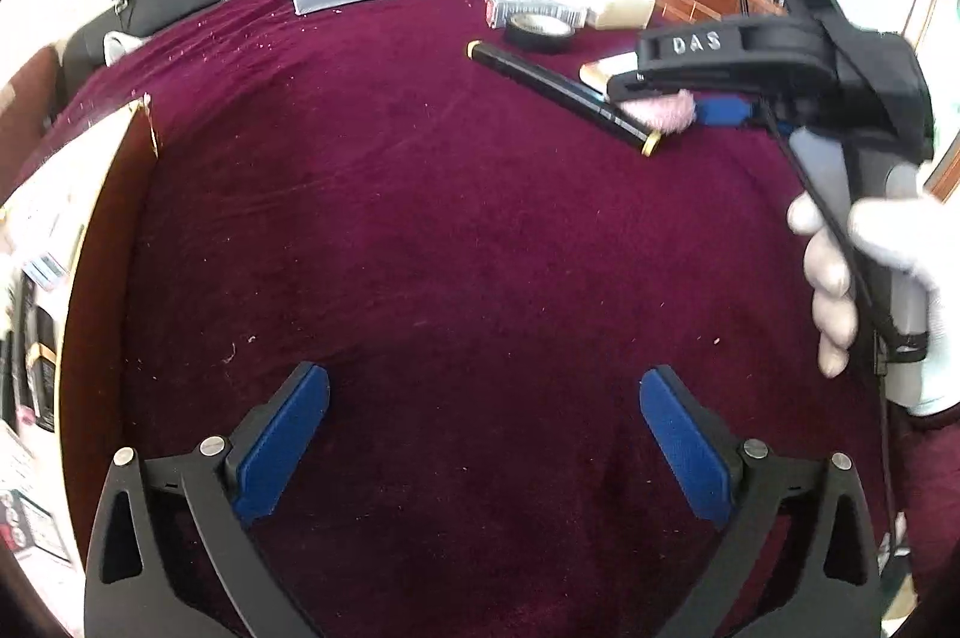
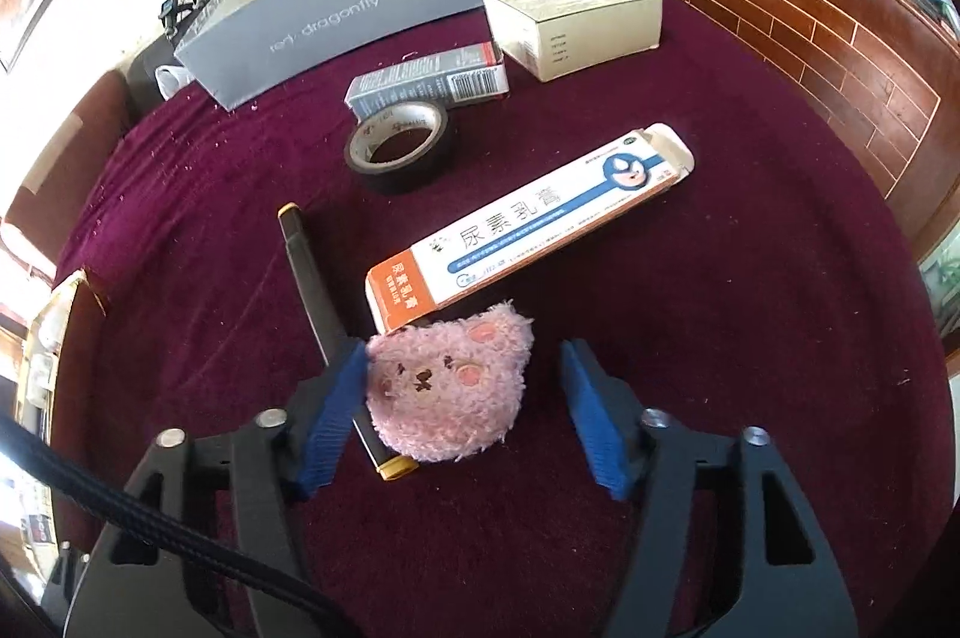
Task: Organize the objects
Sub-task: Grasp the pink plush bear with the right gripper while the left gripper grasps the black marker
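Note:
A pink plush bear head lies on the maroon cloth between the fingers of my open right gripper. The left pad touches the plush; the right pad is apart from it. A black marker with yellow ends lies under the plush's left side. A white and orange ointment box lies just beyond. My left gripper is open and empty over bare cloth. In the left wrist view the right gripper is at the far right over the plush and marker.
A black tape roll, a small grey carton, a cream box and a large grey shoe box stand further back. An open cardboard box with items inside is at the left edge. A wood cabinet stands to the right.

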Motion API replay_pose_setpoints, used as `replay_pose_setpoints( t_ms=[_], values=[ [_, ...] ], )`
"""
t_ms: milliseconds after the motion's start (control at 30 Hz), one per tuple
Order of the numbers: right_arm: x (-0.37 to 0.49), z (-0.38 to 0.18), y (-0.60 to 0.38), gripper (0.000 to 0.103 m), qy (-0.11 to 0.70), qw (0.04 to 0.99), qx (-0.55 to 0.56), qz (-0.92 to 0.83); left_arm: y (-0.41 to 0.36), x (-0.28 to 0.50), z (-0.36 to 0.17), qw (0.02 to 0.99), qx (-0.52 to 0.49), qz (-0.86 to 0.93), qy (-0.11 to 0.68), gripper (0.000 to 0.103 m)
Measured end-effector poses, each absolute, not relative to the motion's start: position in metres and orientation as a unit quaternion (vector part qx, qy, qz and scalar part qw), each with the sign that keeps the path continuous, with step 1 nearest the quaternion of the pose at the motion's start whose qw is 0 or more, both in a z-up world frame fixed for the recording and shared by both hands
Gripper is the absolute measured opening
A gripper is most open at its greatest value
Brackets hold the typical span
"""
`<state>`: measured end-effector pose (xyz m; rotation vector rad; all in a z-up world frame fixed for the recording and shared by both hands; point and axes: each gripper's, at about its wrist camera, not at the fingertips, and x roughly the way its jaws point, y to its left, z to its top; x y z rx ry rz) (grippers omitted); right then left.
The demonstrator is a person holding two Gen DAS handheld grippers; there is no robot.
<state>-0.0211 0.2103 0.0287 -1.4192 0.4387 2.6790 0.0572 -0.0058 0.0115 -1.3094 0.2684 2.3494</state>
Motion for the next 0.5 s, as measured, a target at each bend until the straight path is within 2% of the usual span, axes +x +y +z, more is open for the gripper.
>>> replay_pose_setpoints(
  t_ms=[33,300,500],
  values=[
    [-0.021,0.029,0.208,0.041,0.141,0.029,-0.461,0.875,-0.004,0.058,0.011,0.216,-0.474,0.848,0.104,0.101],
    [0.005,0.034,0.233,0.04,0.169,0.061,-0.436,0.882,-0.002,0.058,0.01,0.213,-0.478,0.844,0.121,0.101],
    [0.022,0.023,0.264,0.041,0.231,0.049,-0.412,0.88,0.017,0.025,0.037,0.228,-0.482,0.845,0.044,0.101]
  ],
)
